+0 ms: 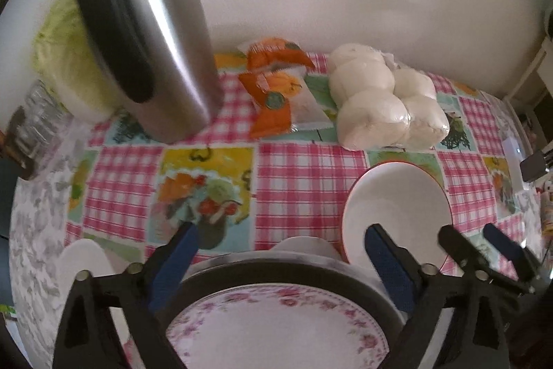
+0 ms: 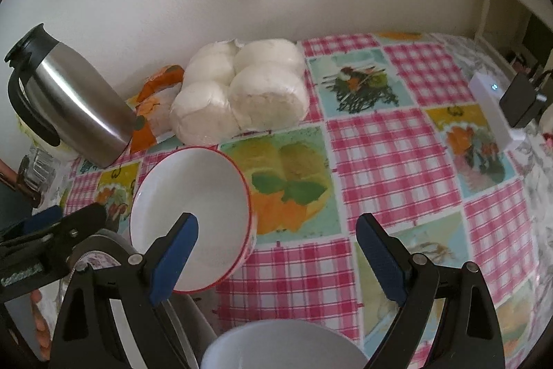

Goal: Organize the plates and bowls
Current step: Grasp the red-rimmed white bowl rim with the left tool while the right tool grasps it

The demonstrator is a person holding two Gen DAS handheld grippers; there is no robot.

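Checked tablecloth [image 2: 390,140]: white red-rimmed bowl [image 2: 193,217] apparently tilted; floral-rimmed plate [image 1: 276,327].

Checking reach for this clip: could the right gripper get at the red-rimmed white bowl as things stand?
Probably yes. The right gripper is open, and the red-rimmed bowl sits just beyond its left finger, nothing between them.

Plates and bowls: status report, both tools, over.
Left tool open above floral plate. Right tool open, empty, beside red-rimmed bowl. Thermos and bun pack behind, clear.
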